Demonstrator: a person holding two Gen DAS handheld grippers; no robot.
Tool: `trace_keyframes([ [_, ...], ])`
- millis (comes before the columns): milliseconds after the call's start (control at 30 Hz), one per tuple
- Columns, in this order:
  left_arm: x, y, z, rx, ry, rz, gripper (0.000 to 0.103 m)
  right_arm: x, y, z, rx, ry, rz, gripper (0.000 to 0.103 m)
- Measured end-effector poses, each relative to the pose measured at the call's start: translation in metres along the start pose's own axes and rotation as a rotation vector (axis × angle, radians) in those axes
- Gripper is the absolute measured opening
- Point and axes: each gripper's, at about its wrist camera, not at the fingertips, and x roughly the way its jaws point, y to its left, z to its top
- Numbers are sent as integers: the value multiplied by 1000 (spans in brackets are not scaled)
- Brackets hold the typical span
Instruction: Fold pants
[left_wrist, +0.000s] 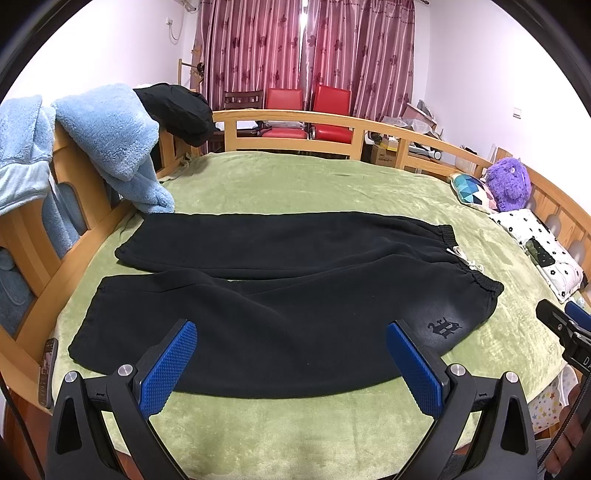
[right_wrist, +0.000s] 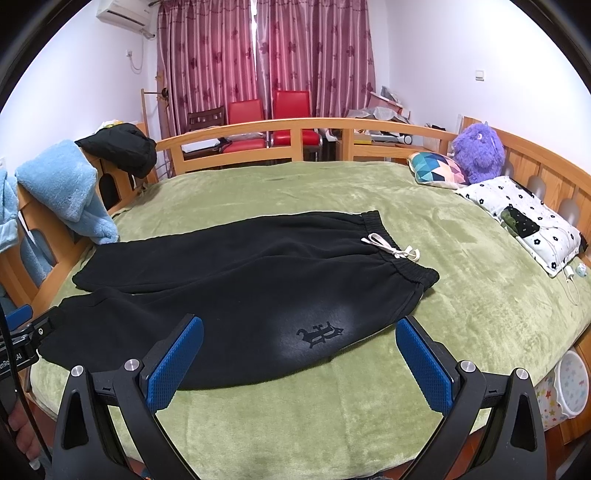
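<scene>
Bare blanket (right_wrist: 295, 424) before pants (right_wrist: 229, 280); pillows (right_wrist: 517, 214) crowd, seemingly, right

Black fleece pants (left_wrist: 280, 295) lie flat across the green plush blanket (left_wrist: 303, 184), waistband toward the right. Behind them to the right, a purple furry toy (left_wrist: 509, 184) sits beside a patterned cushion (left_wrist: 472, 192). Blue fluffy robe (left_wrist: 110, 140) hangs over the wooden bed rail (left_wrist: 288, 116) at left.

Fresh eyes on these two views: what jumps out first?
The black pants spread flat across the green blanket, waistband to the right with a white drawstring. Both claws, left claw and right claw, hang open at the near edge, gripping nothing. A purple plush toy sits in the far right corner by the pillows.
</scene>
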Motion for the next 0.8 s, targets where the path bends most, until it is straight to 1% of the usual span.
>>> trace_keyframes([
  [667,0,0,0,-2,0,0,103,-1,0,-1,0,1,-2,102],
  [800,0,-1,0,-2,1,-10,103,-4,-2,-1,4,-7,4,102],
])
